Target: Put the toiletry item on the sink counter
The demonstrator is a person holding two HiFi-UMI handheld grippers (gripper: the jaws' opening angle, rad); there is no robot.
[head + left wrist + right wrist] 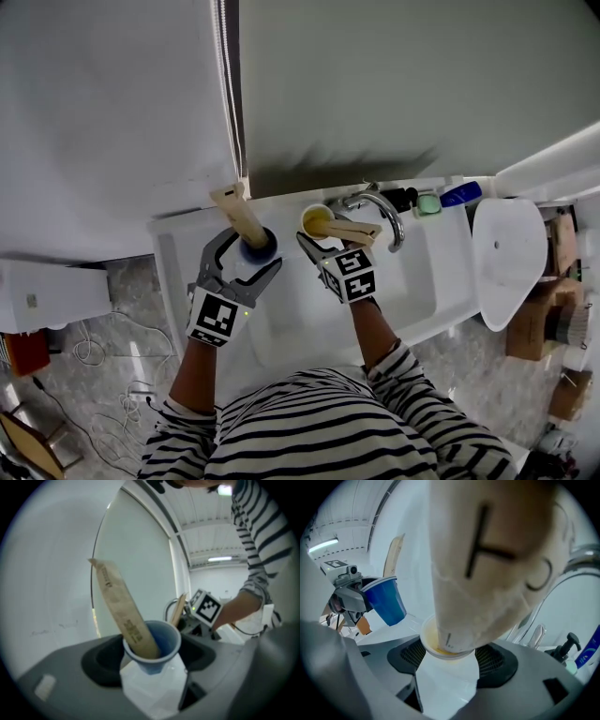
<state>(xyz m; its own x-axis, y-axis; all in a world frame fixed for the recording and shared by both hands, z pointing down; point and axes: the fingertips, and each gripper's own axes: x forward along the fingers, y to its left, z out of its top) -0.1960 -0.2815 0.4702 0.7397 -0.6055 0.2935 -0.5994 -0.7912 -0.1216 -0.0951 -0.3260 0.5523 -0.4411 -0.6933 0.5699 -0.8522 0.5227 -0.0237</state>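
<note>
Two of each thing at the counter (176,246).
Left tongs (251,255) pinch one blue cup (262,247), right tongs (325,246) one yellow cup (316,222); each cup holds one paper pack (239,214).

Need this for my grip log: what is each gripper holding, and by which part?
The left gripper holds the blue cup by its sides below the rim; the right gripper holds the yellow cup the same way.

The person wears a black-and-white striped long-sleeved top (309,427). The grey left gripper (250,253) and right gripper (324,234) each bear a cube (216,317) of black square markers.
</note>
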